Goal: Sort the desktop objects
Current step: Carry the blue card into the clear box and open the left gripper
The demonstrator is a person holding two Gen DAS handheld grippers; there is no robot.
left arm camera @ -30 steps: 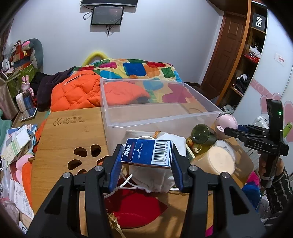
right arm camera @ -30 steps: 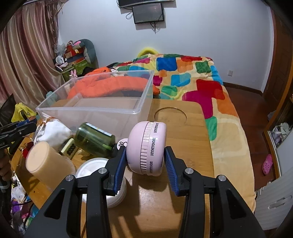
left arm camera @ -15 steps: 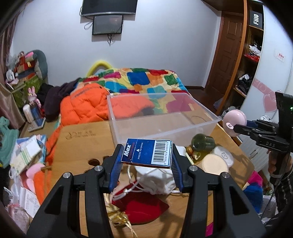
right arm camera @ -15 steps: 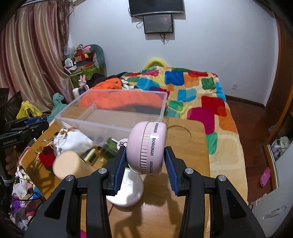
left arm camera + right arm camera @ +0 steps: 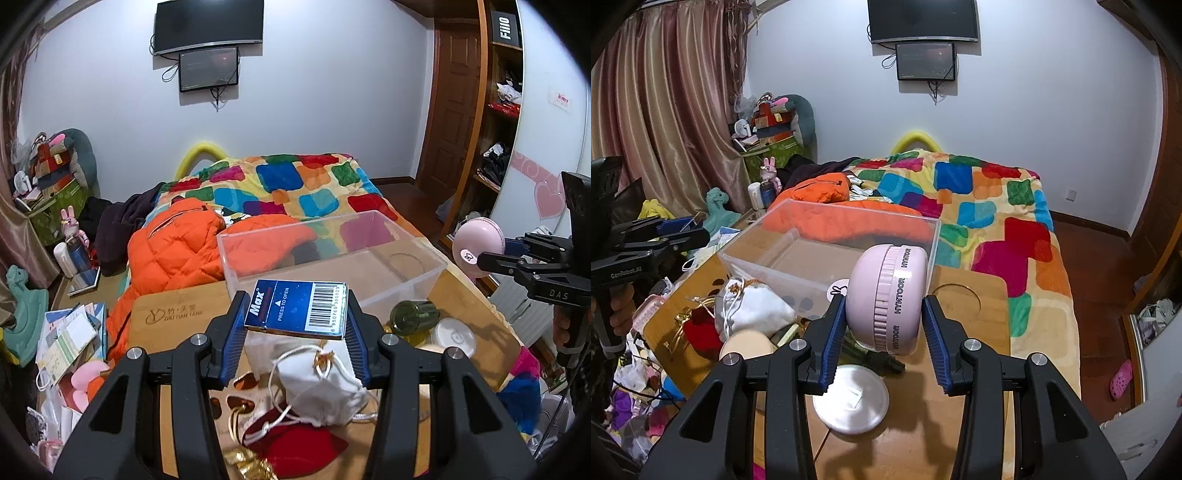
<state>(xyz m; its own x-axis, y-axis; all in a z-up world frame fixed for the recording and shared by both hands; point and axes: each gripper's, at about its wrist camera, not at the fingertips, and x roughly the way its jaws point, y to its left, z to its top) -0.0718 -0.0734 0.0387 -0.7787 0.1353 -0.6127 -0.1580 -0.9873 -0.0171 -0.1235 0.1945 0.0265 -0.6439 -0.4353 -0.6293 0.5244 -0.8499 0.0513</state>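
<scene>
Clamped in L gripper point(image 5: 295, 317) was a blue box point(image 5: 296, 309); pink case point(image 5: 887, 300) was pinched by R gripper point(image 5: 884, 334), above table point(image 5: 960, 406).

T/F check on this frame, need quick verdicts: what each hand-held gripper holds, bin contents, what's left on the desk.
1. The left hand-held gripper is shut on a blue box with a barcode. True.
2. The right hand-held gripper is empty. False: it is clamped on a pink round gadget.
3. The clear plastic bin already holds the white pouch. False: the bin looks empty; the white drawstring pouch lies on the wooden desk in front of it.
4. A green glass bottle lies on its side beside the bin. True.
5. A red pouch lies on the desk near the white one. True.
</scene>
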